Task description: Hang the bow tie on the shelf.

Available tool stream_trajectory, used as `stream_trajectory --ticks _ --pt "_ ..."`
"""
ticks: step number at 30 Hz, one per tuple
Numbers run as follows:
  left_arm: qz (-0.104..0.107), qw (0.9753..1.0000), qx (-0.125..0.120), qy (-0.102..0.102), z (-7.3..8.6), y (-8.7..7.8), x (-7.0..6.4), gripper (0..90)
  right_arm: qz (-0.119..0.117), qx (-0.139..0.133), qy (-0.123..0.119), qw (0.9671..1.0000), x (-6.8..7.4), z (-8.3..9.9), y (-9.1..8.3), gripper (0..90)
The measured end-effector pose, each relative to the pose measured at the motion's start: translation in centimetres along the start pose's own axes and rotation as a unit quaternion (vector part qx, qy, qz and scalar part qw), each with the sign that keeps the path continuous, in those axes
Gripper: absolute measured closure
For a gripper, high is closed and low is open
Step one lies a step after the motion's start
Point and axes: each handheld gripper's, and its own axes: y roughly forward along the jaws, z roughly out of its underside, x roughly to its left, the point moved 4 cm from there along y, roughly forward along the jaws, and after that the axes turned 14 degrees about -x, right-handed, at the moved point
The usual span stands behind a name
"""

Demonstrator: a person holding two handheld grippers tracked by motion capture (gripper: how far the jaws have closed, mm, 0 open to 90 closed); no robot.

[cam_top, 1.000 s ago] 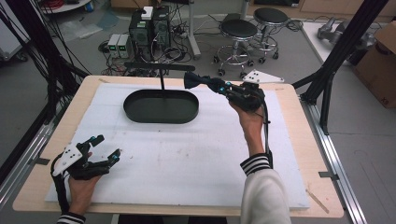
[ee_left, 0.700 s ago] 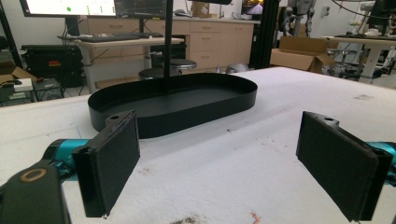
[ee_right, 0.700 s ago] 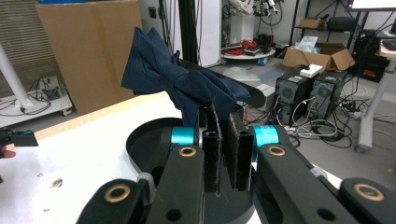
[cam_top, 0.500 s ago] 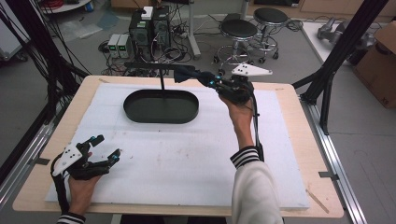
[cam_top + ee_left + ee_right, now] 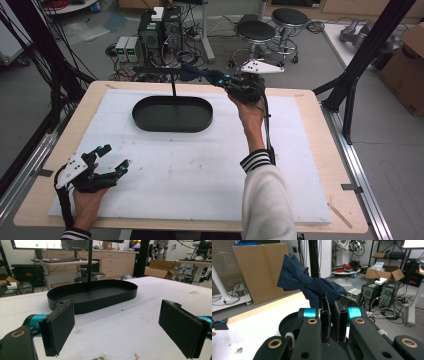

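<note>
Navy cloth bow tie [image 5: 308, 288] sits pinched between the jaws of the right gripper [image 5: 331, 312], its wings fanned out just past the pads and off to their left in the right gripper view, so the pickup looks done. From the high view the right gripper [image 5: 220, 79] is held up in the air at the far edge of the black oval tray [image 5: 172, 114], beside the thin upright post [image 5: 173, 84] that rises from the tray and carries a dark crossbar [image 5: 155, 69] at its top. The tie [image 5: 196, 73] hangs at about the height of that bar, near its end; whether it touches the bar I cannot tell. What seems left is setting the tie on the stand or down in the tray below the jaws, then letting go. The left gripper [image 5: 107, 161] rests low on the white mat [image 5: 200, 170], jaws spread wide with nothing between them, well short of the tray ahead of it.
</note>
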Motion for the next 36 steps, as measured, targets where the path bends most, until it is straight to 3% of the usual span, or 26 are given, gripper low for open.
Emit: stream_trajectory --ticks 13,18,31,36 --pt "0.000 1.0000 -0.001 -0.003 0.0 0.0 0.0 13.8 0.016 0.005 0.003 0.9999 -1.4 0.4 1.3 85.9" --pt "0.001 1.0000 -0.002 -0.003 0.0 0.0 0.0 13.8 0.024 0.023 -0.001 0.9995 -1.5 1.1 1.6 85.8" --pt "0.001 1.0000 -0.006 -0.005 0.0 0.0 0.0 13.8 0.036 0.044 0.018 0.9982 -2.0 2.8 1.4 85.5" --pt "0.001 1.0000 -0.006 -0.004 0.0 -0.1 0.0 13.8 0.033 0.060 0.010 0.9976 -2.0 3.2 1.7 85.4"
